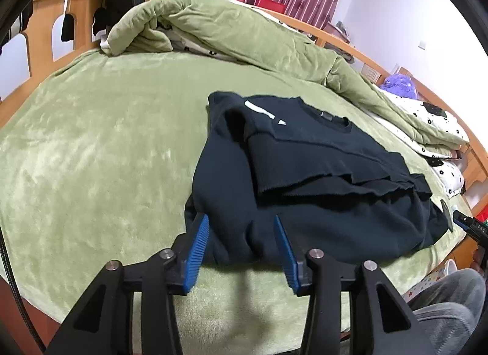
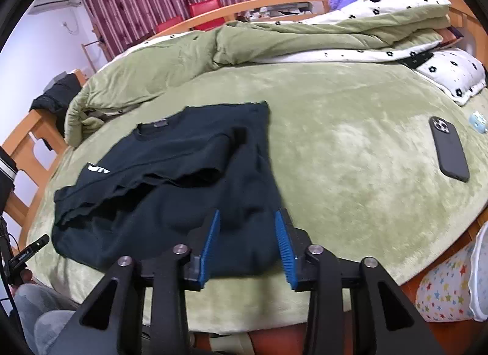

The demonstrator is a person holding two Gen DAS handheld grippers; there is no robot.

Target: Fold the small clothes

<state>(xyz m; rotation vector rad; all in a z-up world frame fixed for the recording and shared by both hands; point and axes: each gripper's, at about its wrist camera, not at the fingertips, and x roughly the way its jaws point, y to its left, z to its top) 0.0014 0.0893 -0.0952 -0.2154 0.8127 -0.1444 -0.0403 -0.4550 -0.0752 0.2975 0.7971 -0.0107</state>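
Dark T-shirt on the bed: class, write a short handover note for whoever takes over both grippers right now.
Left gripper: open, empty, at the dark T-shirt's near-left corner.
Right gripper: open, empty, at its near-right corner.
Shirt lies on the green blanket, both sides folded inward, collar at the far end.
Phone lies well to the right.
Done: side folds.
Left, probably: fold the near hem up towards the collar, then smooth.

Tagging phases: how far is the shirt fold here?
Done: dark shirt lies on the green blanket with both sides folded in. In hand: nothing; left gripper and right gripper stand open over its near hem. Left: likely the bottom-to-collar fold.
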